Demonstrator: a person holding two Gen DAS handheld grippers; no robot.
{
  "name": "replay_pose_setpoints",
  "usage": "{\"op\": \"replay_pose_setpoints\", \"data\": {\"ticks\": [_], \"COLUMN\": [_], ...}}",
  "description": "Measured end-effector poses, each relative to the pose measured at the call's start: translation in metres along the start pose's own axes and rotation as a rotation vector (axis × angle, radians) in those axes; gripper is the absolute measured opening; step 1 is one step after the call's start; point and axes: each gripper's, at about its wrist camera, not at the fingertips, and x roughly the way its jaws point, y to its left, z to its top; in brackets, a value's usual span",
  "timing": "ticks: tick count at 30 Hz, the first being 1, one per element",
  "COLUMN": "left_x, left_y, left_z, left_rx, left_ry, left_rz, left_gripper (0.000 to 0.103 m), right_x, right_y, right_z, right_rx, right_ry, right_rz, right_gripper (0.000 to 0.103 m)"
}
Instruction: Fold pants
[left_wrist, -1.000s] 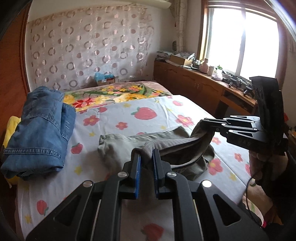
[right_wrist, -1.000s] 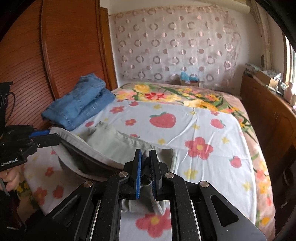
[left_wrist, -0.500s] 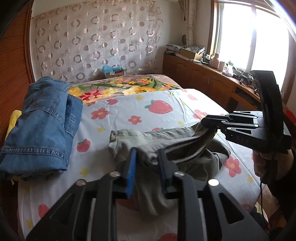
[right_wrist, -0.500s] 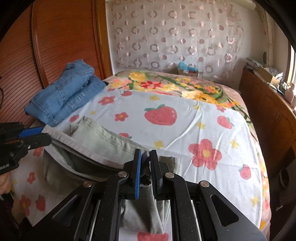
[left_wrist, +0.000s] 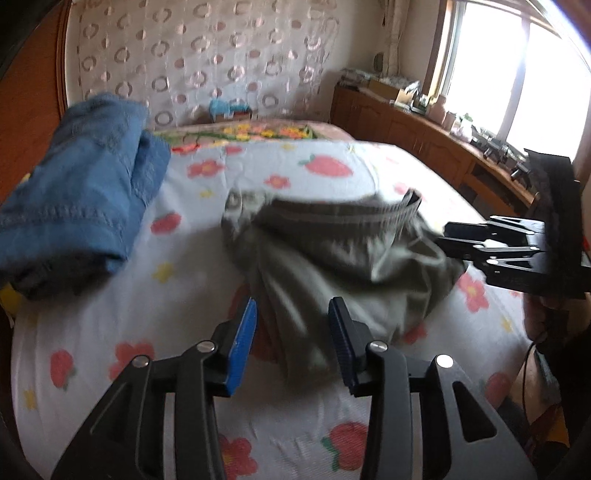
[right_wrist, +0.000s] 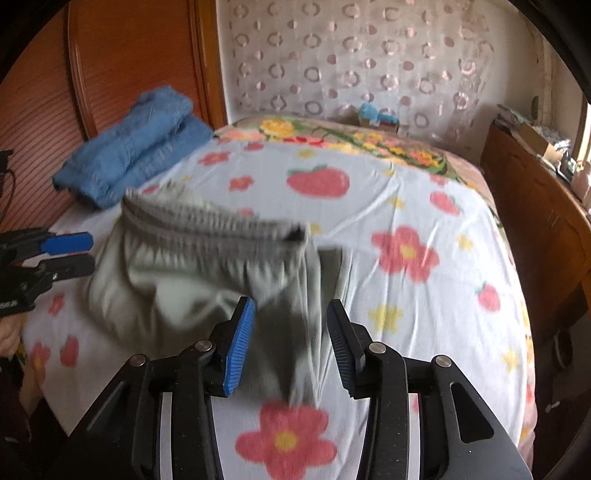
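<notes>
Grey-green pants (left_wrist: 343, 258) (right_wrist: 207, 266) lie in a loose, blurred heap on the flowered bed sheet (left_wrist: 110, 325), waistband on top. My left gripper (left_wrist: 293, 332) has its jaws opening, and a fold of the pants lies between the blue pads without being pressed. My right gripper (right_wrist: 291, 332) is likewise opening over the other end of the pants, cloth lying loose between its pads. Each gripper shows in the other's view: the right gripper (left_wrist: 458, 240) at the right edge, the left gripper (right_wrist: 81, 254) at the left edge.
Folded blue jeans (left_wrist: 81, 206) (right_wrist: 136, 158) sit at the head of the bed by the wooden headboard (right_wrist: 122, 62). A wooden cabinet (left_wrist: 417, 140) with clutter runs under the window at the right. A hand (left_wrist: 539, 314) holds the right gripper.
Both grippers have let go of the pants' waistband and spread their jaws. Both have sunk toward the bed, and the pants have dropped onto the sheet in a heap.
</notes>
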Motion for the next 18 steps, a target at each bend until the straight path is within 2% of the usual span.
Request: {"op": "replay_pose_setpoints", "data": {"ticks": [5, 15, 18], "left_x": [0.008, 0.013, 0.012], "left_y": [-0.001, 0.007, 0.006], "left_z": [-0.008, -0.009, -0.010], "left_rx": [0.008, -0.010, -0.005], "left_ry": [0.028, 0.013, 0.009], "left_rz": [0.004, -0.027, -0.026], "left_gripper": [0.039, 0.044, 0.044], "right_x": [-0.007, -0.010, -0.010], "right_y": [-0.004, -0.014, -0.014], "right_z": [-0.018, -0.031, -0.030], "right_rx": [0.018, 0.040, 0.041], "right_ry": [0.013, 0.027, 0.026], "right_rz": [0.019, 0.037, 0.061], "right_gripper": [0.041, 0.041, 0.029]}}
